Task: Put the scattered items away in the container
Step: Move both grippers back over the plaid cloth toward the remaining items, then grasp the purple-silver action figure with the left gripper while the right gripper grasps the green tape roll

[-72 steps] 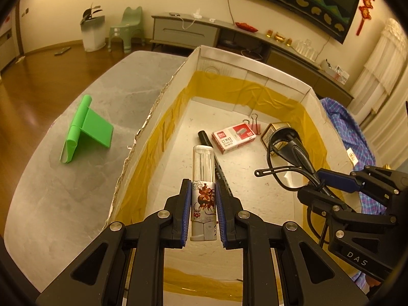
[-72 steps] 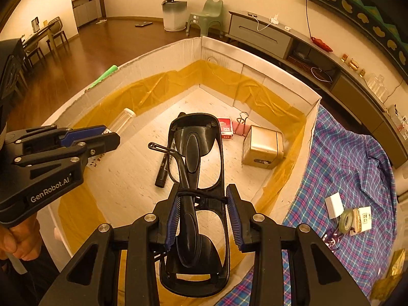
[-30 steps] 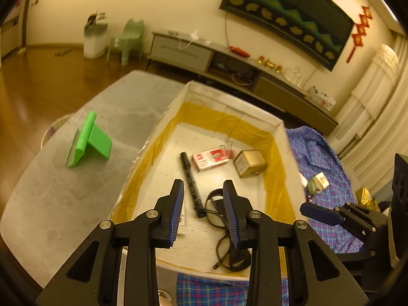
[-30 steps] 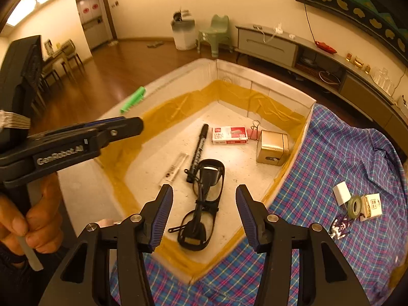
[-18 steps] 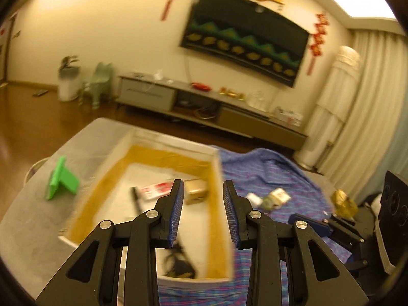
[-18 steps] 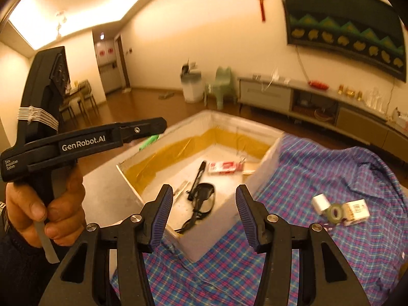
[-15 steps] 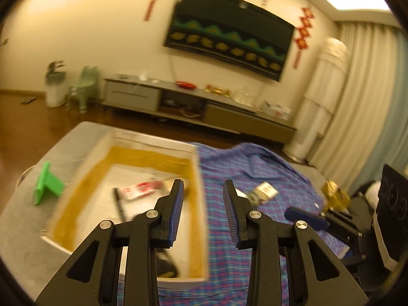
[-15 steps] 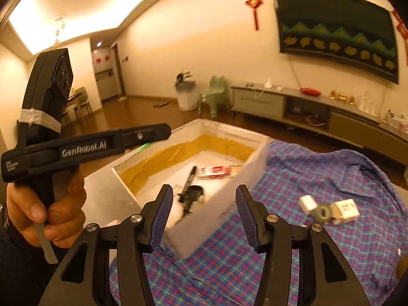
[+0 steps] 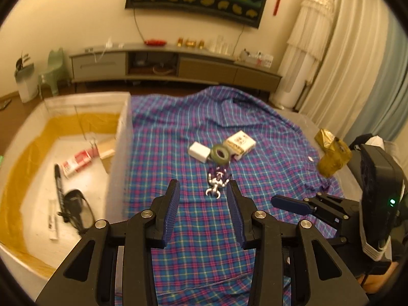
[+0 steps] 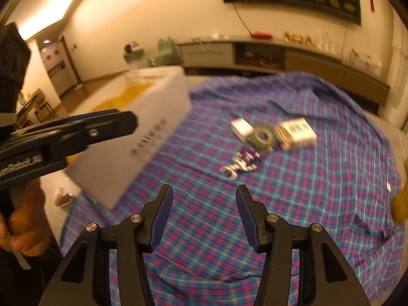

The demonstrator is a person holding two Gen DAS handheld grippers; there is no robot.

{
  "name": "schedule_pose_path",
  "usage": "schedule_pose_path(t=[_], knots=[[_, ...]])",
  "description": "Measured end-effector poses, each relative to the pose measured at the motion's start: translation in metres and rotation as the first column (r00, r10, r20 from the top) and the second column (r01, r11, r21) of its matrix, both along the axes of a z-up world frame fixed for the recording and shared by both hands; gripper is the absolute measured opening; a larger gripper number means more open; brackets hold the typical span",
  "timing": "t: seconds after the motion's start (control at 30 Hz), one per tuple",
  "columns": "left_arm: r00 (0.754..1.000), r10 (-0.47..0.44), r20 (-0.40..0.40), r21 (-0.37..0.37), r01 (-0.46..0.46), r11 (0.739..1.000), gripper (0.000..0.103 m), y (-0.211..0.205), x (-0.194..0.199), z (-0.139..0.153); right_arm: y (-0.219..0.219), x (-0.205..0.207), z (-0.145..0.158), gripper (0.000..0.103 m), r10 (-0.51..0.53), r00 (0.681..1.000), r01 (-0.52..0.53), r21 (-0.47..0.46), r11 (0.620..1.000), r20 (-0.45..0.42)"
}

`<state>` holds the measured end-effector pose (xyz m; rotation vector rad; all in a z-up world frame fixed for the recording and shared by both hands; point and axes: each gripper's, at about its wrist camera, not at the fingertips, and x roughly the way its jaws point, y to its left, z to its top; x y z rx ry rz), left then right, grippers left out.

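Note:
The cardboard container (image 9: 118, 153) stands at the left, holding a black marker (image 9: 58, 186), dark glasses (image 9: 76, 205), a red box (image 9: 76, 162) and a thin tube (image 9: 52, 223). On the plaid cloth (image 9: 255, 178) lie a small white box (image 9: 199, 151), a green tape roll (image 9: 220, 153), a printed white box (image 9: 239, 142) and a purple-silver packet (image 9: 218, 181). My left gripper (image 9: 203, 191) hovers just short of the packet, its jaws opening with nothing between them. My right gripper (image 10: 204, 199) is open and empty over the cloth, short of the blurred packet (image 10: 242, 164).
A gold foil bag (image 9: 331, 153) sits at the cloth's right edge. In the right wrist view the left gripper (image 10: 109, 122) and the hand holding it cross in front of the container wall (image 10: 142, 137). A TV cabinet lines the far wall.
The tube and the glasses were let go into the container. Both grippers then swung right, from above the container to above the cloth. The left jaws have widened.

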<state>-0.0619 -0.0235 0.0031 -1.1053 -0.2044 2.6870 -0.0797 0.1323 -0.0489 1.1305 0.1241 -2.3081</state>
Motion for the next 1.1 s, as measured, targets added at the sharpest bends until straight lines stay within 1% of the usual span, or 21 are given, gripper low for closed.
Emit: schedule_pose_path(t=[0.1, 0.17, 0.2, 0.3, 0.37, 0.43, 0.5, 0.57, 0.63, 0.7, 0.8, 0.87, 0.93, 0.97, 1.0, 1.03, 1.07, 1.1], knots=[[0.999, 0.017, 0.036, 0.016, -0.018, 1.000, 0.040, 0.005, -0.015, -0.011, 0.002, -0.023, -0.009, 0.054, -0.036, 0.998, 0.037, -0.020, 0.999, 0.060], [0.997, 0.031, 0.064, 0.030, -0.033, 0.999, 0.042, 0.009, -0.030, -0.018, 0.001, -0.038, -0.015, 0.056, -0.068, 0.993, 0.072, -0.035, 0.997, 0.093], [0.997, 0.035, 0.076, 0.036, -0.037, 0.999, 0.043, 0.011, -0.036, -0.021, 0.003, -0.044, -0.016, 0.059, -0.088, 0.991, 0.092, -0.039, 0.995, 0.102], [0.993, 0.031, 0.114, 0.028, -0.034, 0.999, 0.044, 0.021, -0.053, -0.032, 0.005, -0.068, -0.019, 0.060, -0.110, 0.989, 0.115, -0.046, 0.992, 0.100], [0.990, 0.038, 0.139, -0.006, -0.037, 0.999, 0.044, 0.027, -0.063, -0.042, 0.009, -0.085, -0.018, 0.060, -0.119, 0.989, 0.124, -0.051, 0.991, 0.090], [0.984, 0.044, 0.171, -0.030, -0.040, 0.999, 0.044, 0.031, -0.071, -0.055, 0.010, -0.102, -0.019, 0.060, -0.103, 0.991, 0.107, -0.046, 0.993, 0.086], [0.982, 0.029, 0.184, -0.029, -0.025, 0.999, 0.044, 0.034, -0.074, -0.064, 0.004, -0.118, -0.022, 0.057, -0.047, 0.996, 0.048, -0.012, 0.999, 0.080], [0.981, 0.004, 0.193, -0.032, 0.003, 0.999, 0.044, 0.040, -0.078, -0.072, -0.009, -0.129, -0.027, 0.057, 0.021, 0.998, -0.023, 0.037, 0.999, 0.060], [0.981, -0.023, 0.194, -0.027, 0.029, 0.999, 0.044, 0.045, -0.080, -0.077, -0.019, -0.137, -0.035, 0.057, 0.060, 0.997, -0.065, 0.086, 0.994, 0.052], [0.981, -0.040, 0.189, -0.022, 0.045, 0.999, 0.044, 0.051, -0.085, -0.081, -0.022, -0.147, -0.046, 0.057, 0.088, 0.995, -0.093, 0.100, 0.991, 0.054], [0.982, -0.061, 0.181, -0.019, 0.066, 0.998, 0.047, 0.059, -0.093, -0.087, -0.024, -0.158, -0.060, 0.057, 0.097, 0.994, -0.102, 0.110, 0.989, 0.051], [0.980, -0.080, 0.180, -0.021, 0.085, 0.996, 0.047, 0.068, -0.101, -0.094, -0.023, -0.164, -0.069, 0.051, 0.108, 0.993, -0.112, 0.107, 0.988, 0.042], [0.978, -0.088, 0.189, -0.034, 0.096, 0.995, 0.048, 0.079, -0.107, -0.104, -0.023, -0.169, -0.071, 0.034, 0.119, 0.992, -0.122, 0.125, 0.985, 0.029], [0.977, -0.090, 0.194, -0.042, 0.101, 0.994, 0.048, 0.083, -0.110, -0.109, -0.019, -0.173, -0.071, 0.032, 0.116, 0.992, -0.120, 0.107, 0.987, 0.041], [0.976, -0.093, 0.198, -0.058, 0.107, 0.993, 0.048, 0.088, -0.111, -0.116, -0.015, -0.177, -0.070, 0.025, 0.106, 0.993, -0.111, 0.083, 0.990, 0.056], [0.980, -0.093, 0.178, -0.056, 0.105, 0.993, 0.053, 0.088, -0.110, -0.119, -0.009, -0.182, -0.068, 0.012, 0.092, 0.993, -0.097, 0.057, 0.994, 0.075], [0.982, -0.091, 0.165, -0.050, 0.101, 0.994, 0.053, 0.086, -0.109, -0.120, -0.005, -0.185, -0.067, 0.012, 0.087, 0.992, -0.091, 0.034, 0.995, 0.086], [0.982, -0.090, 0.164, -0.042, 0.099, 0.994, 0.051, 0.085, -0.109, -0.121, 0.000, -0.188, -0.065, 0.012, 0.081, 0.992, -0.082, 0.006, 0.997, 0.100]])
